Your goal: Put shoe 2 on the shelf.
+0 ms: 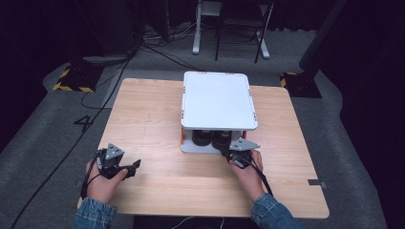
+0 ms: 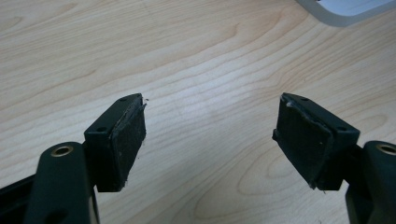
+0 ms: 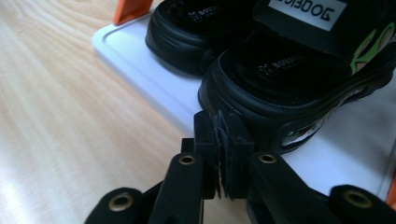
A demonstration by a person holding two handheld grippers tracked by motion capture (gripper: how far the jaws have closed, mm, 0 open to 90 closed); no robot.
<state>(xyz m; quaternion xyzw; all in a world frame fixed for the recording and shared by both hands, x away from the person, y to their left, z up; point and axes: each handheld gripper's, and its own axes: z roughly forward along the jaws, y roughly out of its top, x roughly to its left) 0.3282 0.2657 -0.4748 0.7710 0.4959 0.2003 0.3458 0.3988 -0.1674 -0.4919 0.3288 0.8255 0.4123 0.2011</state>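
Right tool (image 3: 224,154) sitting closed, empty, nudging black rubber sandal (image 3: 299,88) at twelve o'clock; risking shoving it deeper under white shelf (image 1: 217,100). Left tool (image 2: 210,140) gaping over desk (image 2: 187,60).

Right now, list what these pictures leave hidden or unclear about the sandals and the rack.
- Sandals: high view, mostly covered by the rack's white top shelf.
- Nearer sandal: right gripper view, front cut off by the frame edge.
- Right gripper: jaws shut at the sole; contact unclear.
- Rack's lower shelf: left gripper view, only a corner.
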